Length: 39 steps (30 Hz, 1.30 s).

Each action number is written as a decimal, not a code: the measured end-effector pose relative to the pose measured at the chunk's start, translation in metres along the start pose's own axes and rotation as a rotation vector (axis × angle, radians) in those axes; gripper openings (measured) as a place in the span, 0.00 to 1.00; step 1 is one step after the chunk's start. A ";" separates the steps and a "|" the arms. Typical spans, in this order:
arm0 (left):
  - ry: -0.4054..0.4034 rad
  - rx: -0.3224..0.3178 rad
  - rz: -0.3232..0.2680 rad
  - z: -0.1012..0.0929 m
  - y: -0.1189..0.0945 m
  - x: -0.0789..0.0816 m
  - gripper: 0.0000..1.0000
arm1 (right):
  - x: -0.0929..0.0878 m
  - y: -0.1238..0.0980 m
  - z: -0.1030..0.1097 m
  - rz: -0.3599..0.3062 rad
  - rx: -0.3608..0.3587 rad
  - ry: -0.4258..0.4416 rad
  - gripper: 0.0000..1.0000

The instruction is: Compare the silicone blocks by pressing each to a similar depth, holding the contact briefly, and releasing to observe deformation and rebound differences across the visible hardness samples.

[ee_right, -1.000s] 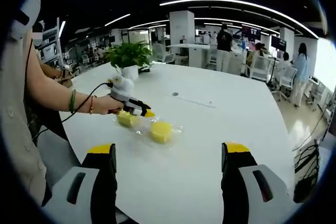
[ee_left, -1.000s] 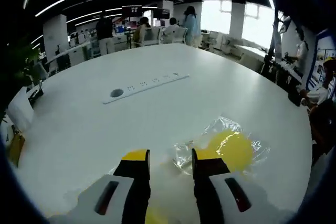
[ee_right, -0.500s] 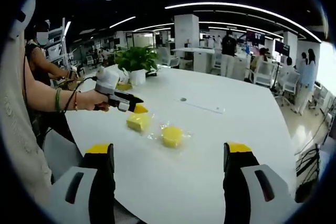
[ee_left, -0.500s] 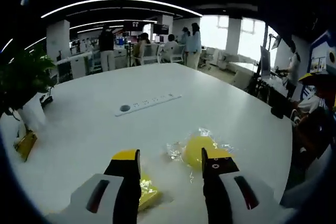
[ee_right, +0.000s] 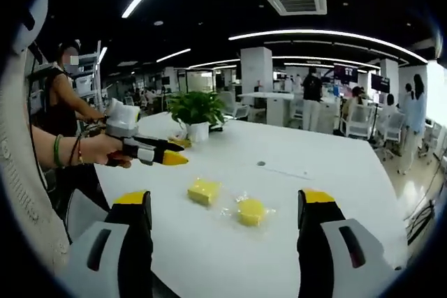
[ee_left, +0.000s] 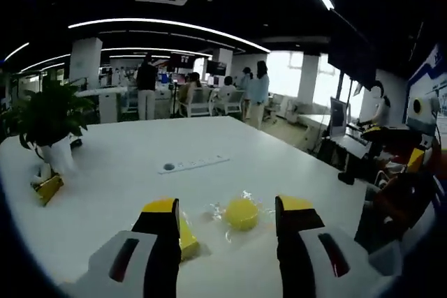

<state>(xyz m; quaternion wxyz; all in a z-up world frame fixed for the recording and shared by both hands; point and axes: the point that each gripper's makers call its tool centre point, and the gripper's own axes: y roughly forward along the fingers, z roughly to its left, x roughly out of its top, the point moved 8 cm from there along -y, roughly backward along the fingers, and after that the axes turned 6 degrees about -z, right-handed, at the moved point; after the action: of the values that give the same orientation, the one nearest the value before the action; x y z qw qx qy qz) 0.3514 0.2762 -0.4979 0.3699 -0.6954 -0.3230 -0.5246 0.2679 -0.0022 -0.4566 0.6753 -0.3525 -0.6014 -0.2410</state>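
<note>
Blocks: square block [ee_right: 203,190], round block [ee_right: 251,211] mid-table [ee_right: 335,193]; left tongs [ee_right: 167,155] raised, both tongs apart, empty.

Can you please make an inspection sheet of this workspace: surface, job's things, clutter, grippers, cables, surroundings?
Surface: white table, large and rounded.
Job's things: square yellow block and round yellow block on clear plastic wrap, lying apart.
Clutter: potted plant; power strip.
Grippers: left gripper raised above the table, touching nothing; right gripper open.
Cables: nothing seen.
Surroundings: open office, people standing at desks, ceiling lights.
</note>
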 end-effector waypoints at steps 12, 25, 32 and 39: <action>-0.014 0.047 -0.075 -0.002 -0.102 -0.012 0.74 | -0.012 -0.006 0.030 -0.088 0.031 0.146 0.87; -0.078 0.118 -0.055 0.008 -0.167 -0.032 0.78 | -0.031 -0.015 0.047 -0.028 0.048 0.183 0.89; -0.089 0.138 -0.065 0.015 -0.170 -0.028 0.78 | -0.040 -0.023 0.060 0.014 0.055 0.128 0.76; -0.068 0.104 -0.065 0.010 -0.164 -0.024 0.80 | -0.037 -0.023 0.064 0.014 0.069 0.117 0.76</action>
<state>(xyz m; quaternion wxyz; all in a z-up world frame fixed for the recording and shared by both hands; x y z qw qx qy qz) 0.2134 0.3678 -0.4940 0.3771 -0.6820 -0.3844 -0.4949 0.2034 0.0285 -0.4868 0.7227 -0.3183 -0.5665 -0.2355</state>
